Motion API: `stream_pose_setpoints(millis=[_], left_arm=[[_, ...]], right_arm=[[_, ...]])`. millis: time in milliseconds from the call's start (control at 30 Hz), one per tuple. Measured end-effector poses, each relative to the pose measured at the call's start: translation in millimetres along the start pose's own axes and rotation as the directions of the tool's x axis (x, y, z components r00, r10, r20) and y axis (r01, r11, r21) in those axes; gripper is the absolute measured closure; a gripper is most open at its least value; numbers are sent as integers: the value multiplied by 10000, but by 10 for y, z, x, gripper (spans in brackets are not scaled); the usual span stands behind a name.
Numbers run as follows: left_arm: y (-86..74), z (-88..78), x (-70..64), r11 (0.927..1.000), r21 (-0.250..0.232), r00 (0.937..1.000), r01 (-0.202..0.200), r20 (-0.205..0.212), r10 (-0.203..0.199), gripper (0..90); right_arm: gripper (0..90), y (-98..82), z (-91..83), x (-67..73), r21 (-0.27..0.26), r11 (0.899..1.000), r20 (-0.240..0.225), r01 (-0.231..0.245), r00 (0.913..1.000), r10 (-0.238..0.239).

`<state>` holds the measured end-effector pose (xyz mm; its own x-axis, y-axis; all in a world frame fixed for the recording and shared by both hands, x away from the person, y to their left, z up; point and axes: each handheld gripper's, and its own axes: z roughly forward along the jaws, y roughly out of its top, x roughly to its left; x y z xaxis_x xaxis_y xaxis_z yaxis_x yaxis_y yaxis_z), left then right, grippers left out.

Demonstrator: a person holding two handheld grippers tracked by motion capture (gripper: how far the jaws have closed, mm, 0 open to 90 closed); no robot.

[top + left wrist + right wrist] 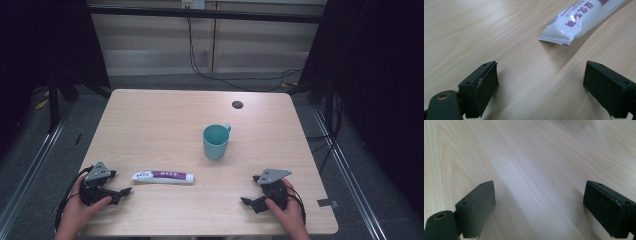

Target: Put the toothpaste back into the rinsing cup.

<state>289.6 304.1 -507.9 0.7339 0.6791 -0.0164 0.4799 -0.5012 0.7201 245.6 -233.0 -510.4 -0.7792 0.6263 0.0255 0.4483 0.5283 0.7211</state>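
A pale wooden table (165,115) lies before me. A teal mug (216,142) stands upright near its middle, my landmark. My left gripper (119,182) rests low on the table, well to the mug's near left, its jaws spread with only wood between them. My right gripper (251,190) sits to the mug's near right, jaws likewise spread and empty. A white and purple toothpaste tube (163,176) lies flat to the mug's near left, just beyond my left gripper and apart from it.

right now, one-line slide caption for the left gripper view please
Left gripper open and low over the wooden table, its jaws aimed at the crimped end of a white toothpaste tube.
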Motion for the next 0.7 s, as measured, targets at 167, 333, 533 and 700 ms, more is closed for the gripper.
stream_pose_setpoints(millis=[167,333,533,700], left_arm=[[2,1,0,10000,8,10000,-7,-14,7,118],[22,7,-29,9999,128,10000,5,65,-5,104],[255,8,-66,9802,1644,9926,-1106,690,1004,232],[520,24,-104,9498,2392,9783,-2014,977,1828,244]], right_arm=[[103,-1,-1,1,2,10000,4,5,10000,-5],[103,-1,-1,0,1,10000,3,6,10000,-6],[102,-1,-1,0,1,10000,2,4,10000,-4],[102,-1,-1,1,3,10000,3,-6,10000,6]])
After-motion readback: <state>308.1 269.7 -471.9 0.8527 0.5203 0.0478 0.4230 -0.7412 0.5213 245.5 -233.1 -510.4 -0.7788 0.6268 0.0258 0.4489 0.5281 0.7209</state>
